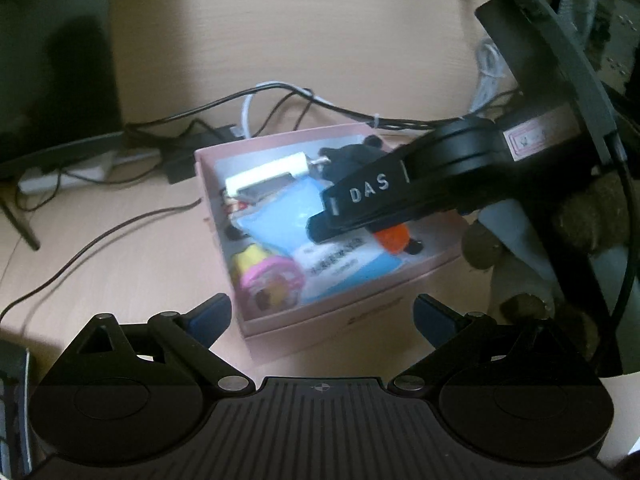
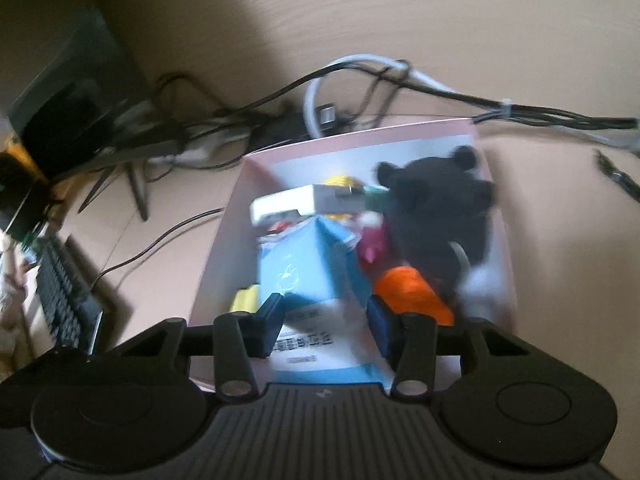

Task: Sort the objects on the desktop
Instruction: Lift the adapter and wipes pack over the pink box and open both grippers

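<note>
A pink box (image 1: 320, 332) on the wooden desk holds a blue and white tissue pack (image 1: 280, 216), a white rectangular device (image 1: 266, 174), a pink and yellow round toy (image 1: 266, 280), an orange object (image 1: 394, 238) and a black plush toy (image 1: 352, 156). My left gripper (image 1: 322, 314) is open and empty, just in front of the box. My right gripper (image 2: 326, 326) is over the box (image 2: 224, 232), its fingers on either side of the tissue pack (image 2: 316, 276). The right gripper also shows in the left wrist view (image 1: 320, 232), reaching into the box. The black plush (image 2: 436, 208) lies at the box's right.
Black and white cables (image 1: 280, 100) and a power strip (image 1: 76, 172) lie behind the box. A monitor foot (image 2: 132, 152) and a keyboard (image 2: 64, 300) are to the left. A brown plush toy (image 1: 580, 220) and a black stand (image 1: 560, 120) are to the right.
</note>
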The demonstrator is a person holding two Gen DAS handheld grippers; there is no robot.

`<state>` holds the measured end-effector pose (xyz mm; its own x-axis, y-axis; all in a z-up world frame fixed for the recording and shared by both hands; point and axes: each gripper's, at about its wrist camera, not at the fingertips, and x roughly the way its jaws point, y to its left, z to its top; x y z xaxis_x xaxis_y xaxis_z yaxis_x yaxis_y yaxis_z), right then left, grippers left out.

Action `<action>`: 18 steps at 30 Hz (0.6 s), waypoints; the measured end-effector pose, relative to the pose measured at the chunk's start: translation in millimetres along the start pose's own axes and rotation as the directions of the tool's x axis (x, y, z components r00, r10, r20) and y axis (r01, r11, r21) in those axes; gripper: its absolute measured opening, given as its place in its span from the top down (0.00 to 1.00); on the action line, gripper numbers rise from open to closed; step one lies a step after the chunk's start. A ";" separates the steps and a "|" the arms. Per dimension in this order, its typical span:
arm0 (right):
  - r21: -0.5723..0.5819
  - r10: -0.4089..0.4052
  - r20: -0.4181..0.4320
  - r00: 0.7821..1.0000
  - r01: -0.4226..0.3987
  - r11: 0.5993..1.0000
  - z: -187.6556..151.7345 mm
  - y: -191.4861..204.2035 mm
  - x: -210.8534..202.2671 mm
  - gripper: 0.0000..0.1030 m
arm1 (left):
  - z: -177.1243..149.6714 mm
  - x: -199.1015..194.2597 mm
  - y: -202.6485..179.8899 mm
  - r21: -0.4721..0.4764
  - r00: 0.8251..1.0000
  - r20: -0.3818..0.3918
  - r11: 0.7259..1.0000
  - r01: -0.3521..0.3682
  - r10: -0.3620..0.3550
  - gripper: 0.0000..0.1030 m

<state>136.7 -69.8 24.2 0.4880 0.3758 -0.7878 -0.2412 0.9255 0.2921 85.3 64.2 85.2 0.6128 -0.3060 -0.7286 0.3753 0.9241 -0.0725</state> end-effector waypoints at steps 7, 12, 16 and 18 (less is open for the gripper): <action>-0.054 -0.072 0.159 0.985 0.081 0.995 25.5 -0.7 -37.0 0.47 | -7.4 1.9 5.2 -0.021 1.000 -0.008 0.999 -0.030 0.030 0.03; -0.091 -0.050 0.093 0.994 0.058 0.994 55.0 17.6 15.4 0.60 | -13.5 15.3 11.9 -0.034 0.998 -0.055 0.998 -0.043 0.042 0.03; -0.139 -0.063 0.066 0.996 0.072 0.988 46.3 21.4 23.9 0.61 | -15.9 21.9 21.2 -0.051 0.996 -0.071 0.997 -0.054 0.051 0.03; -0.156 -0.063 0.066 0.996 0.072 0.985 34.1 15.8 16.5 0.61 | -16.5 25.6 25.3 -0.059 0.996 -0.081 0.997 -0.051 0.046 0.03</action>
<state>169.5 -47.5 34.4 0.5561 0.3195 -0.7672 -0.3332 0.9314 0.1464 99.1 83.6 53.5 0.5714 -0.2433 -0.7838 0.3021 0.9503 -0.0748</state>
